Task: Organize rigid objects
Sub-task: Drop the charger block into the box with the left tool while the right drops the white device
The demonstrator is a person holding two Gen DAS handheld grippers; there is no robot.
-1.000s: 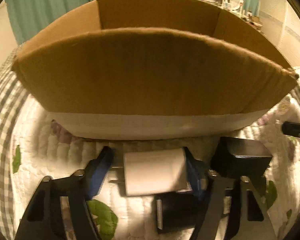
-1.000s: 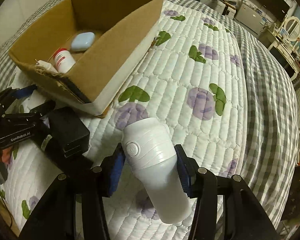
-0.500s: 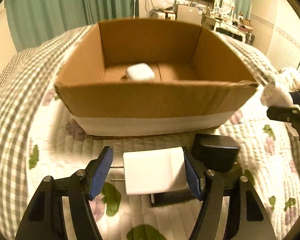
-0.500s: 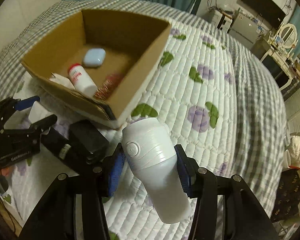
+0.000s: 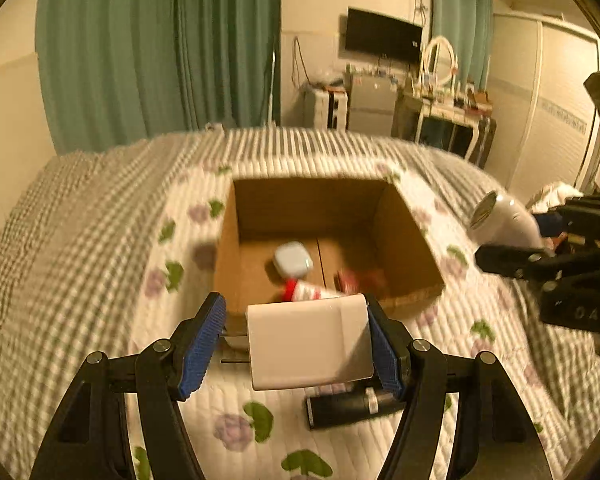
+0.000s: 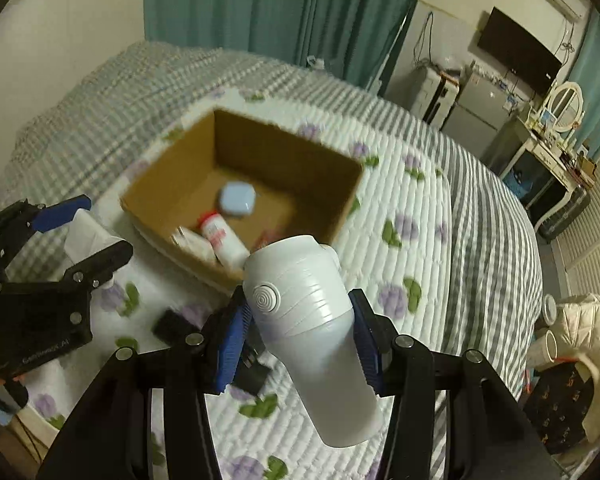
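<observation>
Your left gripper (image 5: pixel 296 344) is clamped on a white plug adapter (image 5: pixel 310 346), its blue pads pressed against both sides and the metal prongs sticking out to the left. You hold it in the air just on the near side of the cardboard box (image 5: pixel 410 240), which sits open on the quilted floral bedspread (image 5: pixel 100 248).

Your right gripper (image 6: pixel 298 344) is closed around a white hair dryer (image 6: pixel 308 328), gripped across its rounded body with the round button facing you and the barrel running down toward the near right. It hangs above the bedspread, near the box's near right corner.

Inside the box lie a pale blue case (image 5: pixel 293 263) toward the middle, a white bottle with a red cap (image 6: pixel 222 238) on its side against the near wall, and a reddish item (image 5: pixel 360 280) to the right that is too blurred to name.

On the bedspread, near you and outside the box, lies a black cylinder (image 5: pixel 352 404), and in the right wrist view another dark blocky object (image 6: pixel 176 326) sits close by, possibly a charger.
</observation>
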